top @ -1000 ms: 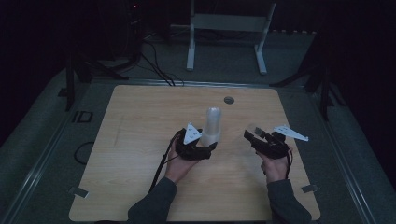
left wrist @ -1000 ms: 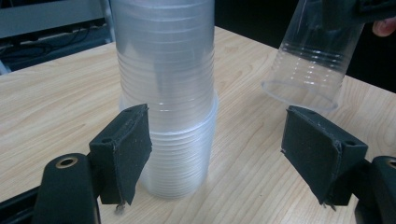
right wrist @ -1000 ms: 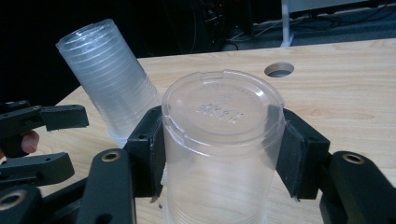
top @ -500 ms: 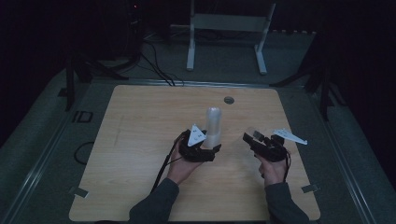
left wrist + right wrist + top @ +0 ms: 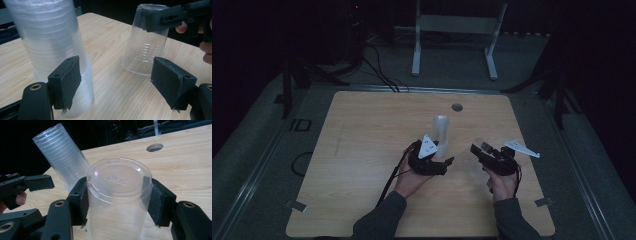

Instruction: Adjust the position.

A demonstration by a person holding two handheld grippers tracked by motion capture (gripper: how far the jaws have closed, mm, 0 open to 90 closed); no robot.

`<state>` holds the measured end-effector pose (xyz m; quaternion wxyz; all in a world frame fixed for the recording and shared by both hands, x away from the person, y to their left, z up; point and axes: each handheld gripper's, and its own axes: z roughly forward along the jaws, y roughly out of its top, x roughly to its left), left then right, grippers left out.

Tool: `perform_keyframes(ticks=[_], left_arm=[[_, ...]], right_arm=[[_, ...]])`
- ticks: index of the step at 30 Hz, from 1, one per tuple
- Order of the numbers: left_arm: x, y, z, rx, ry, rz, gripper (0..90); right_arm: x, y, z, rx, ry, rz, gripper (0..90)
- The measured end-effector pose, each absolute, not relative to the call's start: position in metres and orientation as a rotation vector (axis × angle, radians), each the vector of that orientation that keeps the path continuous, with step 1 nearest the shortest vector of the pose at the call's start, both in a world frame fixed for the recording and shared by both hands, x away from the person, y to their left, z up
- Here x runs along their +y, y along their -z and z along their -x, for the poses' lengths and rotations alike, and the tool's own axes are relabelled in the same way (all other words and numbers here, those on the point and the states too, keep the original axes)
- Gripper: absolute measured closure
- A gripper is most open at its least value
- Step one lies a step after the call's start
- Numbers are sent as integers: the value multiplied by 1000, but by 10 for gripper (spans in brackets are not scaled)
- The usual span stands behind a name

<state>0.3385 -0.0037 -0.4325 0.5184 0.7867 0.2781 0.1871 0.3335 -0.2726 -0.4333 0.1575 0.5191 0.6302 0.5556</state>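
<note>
Since a second ago the right tool (image 5: 117, 202) has drawn a single clear cup (image 5: 119, 195), inverted and clamped between its jaws, rightward off the stack of cups (image 5: 441, 131), which stands mid-bench (image 5: 362, 150) beside the left tool (image 5: 117, 85), jaws apart, so one cup looks separated.

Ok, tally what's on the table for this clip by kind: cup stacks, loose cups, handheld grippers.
Stack of nested clear cups: 1
Single upside-down clear cup, between the right gripper's jaws: 1
Handheld grippers, the right one and the left gripper: 2
Total: 4
</note>
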Motion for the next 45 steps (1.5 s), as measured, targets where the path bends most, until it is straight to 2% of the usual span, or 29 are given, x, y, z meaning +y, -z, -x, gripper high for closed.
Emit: perform_keyframes(ticks=[13, 45], left_arm=[[-17, 433, -335, 608, -466, -1905, 236], [-44, 445, -339, 606, -430, -1912, 233]], right_arm=[[-272, 438, -333, 1801, -1605, -1503, 419], [-274, 441, -330, 1787, -1704, -1551, 422]])
